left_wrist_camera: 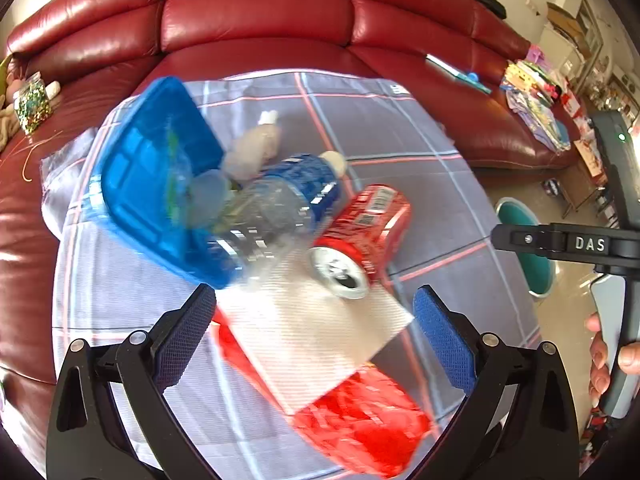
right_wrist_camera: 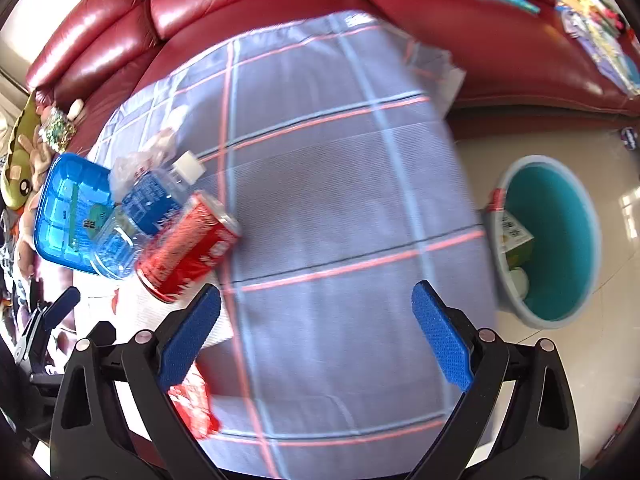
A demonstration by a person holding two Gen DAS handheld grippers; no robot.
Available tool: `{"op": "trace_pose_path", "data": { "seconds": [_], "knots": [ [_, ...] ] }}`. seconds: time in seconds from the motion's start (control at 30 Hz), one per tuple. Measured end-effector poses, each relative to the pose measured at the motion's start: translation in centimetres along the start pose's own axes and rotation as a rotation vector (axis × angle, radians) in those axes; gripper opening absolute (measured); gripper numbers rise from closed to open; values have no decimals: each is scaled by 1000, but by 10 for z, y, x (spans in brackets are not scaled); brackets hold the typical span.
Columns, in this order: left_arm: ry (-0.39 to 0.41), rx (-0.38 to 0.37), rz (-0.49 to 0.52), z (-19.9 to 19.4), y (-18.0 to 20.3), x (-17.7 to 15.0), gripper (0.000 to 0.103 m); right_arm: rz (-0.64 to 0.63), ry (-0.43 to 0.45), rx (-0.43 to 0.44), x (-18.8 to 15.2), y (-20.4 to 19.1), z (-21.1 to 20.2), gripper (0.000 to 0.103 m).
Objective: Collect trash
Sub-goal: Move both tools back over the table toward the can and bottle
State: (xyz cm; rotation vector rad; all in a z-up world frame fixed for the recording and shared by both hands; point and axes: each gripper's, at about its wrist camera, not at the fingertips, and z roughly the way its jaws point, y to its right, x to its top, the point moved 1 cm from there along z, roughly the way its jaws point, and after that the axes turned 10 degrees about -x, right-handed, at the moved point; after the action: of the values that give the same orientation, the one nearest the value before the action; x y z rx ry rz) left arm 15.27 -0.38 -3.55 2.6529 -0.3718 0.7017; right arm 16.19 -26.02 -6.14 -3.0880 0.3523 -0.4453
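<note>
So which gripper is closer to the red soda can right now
Left. The left gripper hangs open directly in front of the red soda can, over the white napkin. The right gripper, also open, sits off to the can's right over bare tablecloth.

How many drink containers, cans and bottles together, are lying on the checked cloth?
2. The red soda can lies on its side on the white paper napkin; the plastic water bottle lies against the can, overlapping the blue tray. More may be hidden.

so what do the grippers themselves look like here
Both match: the left gripper and right gripper have black plastic linkage arms with silver screws and flat blue textured finger pads. The right one's black body reads "DAS" in white, above a grey handle in a bare hand.
</note>
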Motion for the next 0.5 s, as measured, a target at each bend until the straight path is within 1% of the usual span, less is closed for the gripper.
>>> {"op": "trace_pose_path", "data": {
  "seconds": [0.13,0.2,0.3,0.5],
  "knots": [
    [15,29,1,-11,-26,-2,99,-1,-54,44,8,-36,19,92],
    [27,22,-6,-16,-37,-3,99,15,-74,74,12,-48,26,92],
    [41,24,-15,-21,-50,-4,99,56,-95,126,15,-60,34,92],
    [44,20,-43,-22,-64,-5,99,84,-125,177,22,-78,50,92]
  ]
}}
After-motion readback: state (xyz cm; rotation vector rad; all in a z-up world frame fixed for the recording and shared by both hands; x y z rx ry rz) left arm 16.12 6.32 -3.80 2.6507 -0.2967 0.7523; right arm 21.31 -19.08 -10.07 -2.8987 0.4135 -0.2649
